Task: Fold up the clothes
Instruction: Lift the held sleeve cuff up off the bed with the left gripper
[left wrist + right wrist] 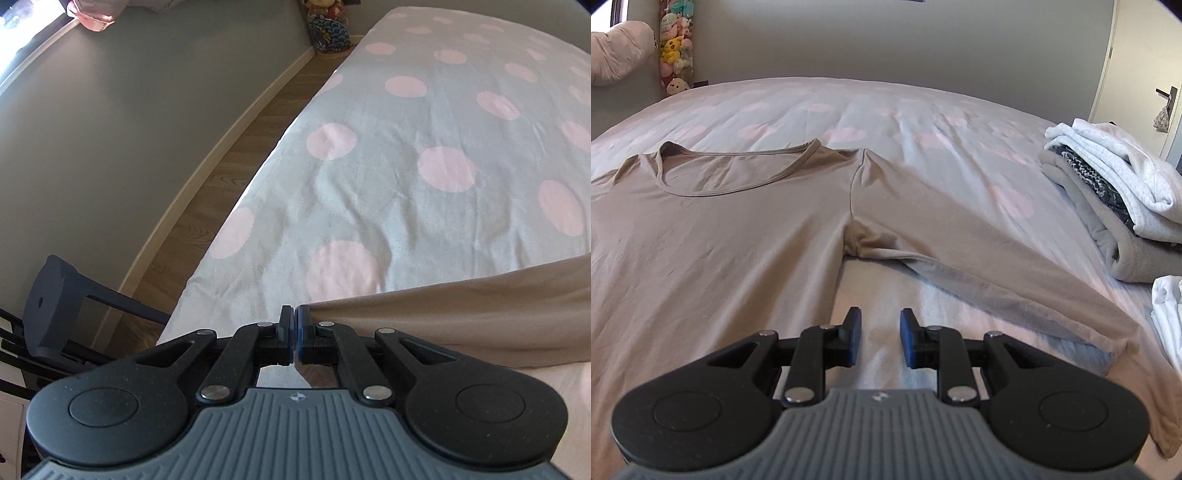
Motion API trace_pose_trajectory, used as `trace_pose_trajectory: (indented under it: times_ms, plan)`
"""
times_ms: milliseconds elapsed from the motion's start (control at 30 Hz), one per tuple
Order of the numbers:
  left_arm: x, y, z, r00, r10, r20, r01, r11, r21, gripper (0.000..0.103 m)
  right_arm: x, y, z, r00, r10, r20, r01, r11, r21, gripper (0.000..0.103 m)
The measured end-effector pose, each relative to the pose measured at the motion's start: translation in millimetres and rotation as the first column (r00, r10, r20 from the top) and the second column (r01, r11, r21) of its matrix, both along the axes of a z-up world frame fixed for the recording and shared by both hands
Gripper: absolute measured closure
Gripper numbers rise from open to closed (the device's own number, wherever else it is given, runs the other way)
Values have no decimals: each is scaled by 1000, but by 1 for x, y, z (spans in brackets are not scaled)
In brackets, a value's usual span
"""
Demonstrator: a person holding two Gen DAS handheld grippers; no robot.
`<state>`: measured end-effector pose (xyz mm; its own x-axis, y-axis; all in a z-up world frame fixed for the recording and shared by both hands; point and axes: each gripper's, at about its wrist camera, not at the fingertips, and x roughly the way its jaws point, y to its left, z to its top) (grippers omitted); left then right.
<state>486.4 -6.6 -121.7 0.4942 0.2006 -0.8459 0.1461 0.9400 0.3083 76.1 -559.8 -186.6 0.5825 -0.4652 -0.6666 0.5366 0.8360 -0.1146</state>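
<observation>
Left gripper (294, 325), nearest in its own view, was closed with its pads pinched on a corner of the beige shirt (461, 314), whose cloth stretched taut from the jaws toward the right edge of that view. Right gripper (877, 338) hung just above the bed (923, 110) with its jaws parted and nothing between them, beside the shirt's side seam and below the armpit. The shirt (720, 229) lay flat across the near half of the bed, neckline (735, 173) toward the far edge, one long sleeve (1015, 295) slanting toward the near right corner. A stack of folded clothes (1115, 206) sat at the bed's right edge, apart from the sleeve, with a white cloth (1167, 314) just in front of it. Beyond the shirt the spotted grey cover was bare up to the far edge. Plush toys (676, 48) hung against the wall past the far left corner. In the left view, wooden floor (236, 162) ran between the bed's side edge and a grey wall (129, 110).
</observation>
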Motion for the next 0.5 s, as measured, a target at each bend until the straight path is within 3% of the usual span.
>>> trace_pose_trajectory:
  times_ms: [300, 433, 500]
  plan:
    - [9, -3, -49, 998, 10, -60, -8, 1000, 21, 99, 9, -5, -9, 1000, -3, -25, 3, 1000, -13, 76]
    - [2, 10, -40, 998, 50, -33, -50, 998, -27, 77, 5, -7, -8, 1000, -18, -14, 18, 1000, -5, 64]
    - [-2, 19, -26, 998, 66, 7, -65, 995, -79, 70, 3, -8, -7, 1000, -25, -6, 25, 1000, 4, 63]
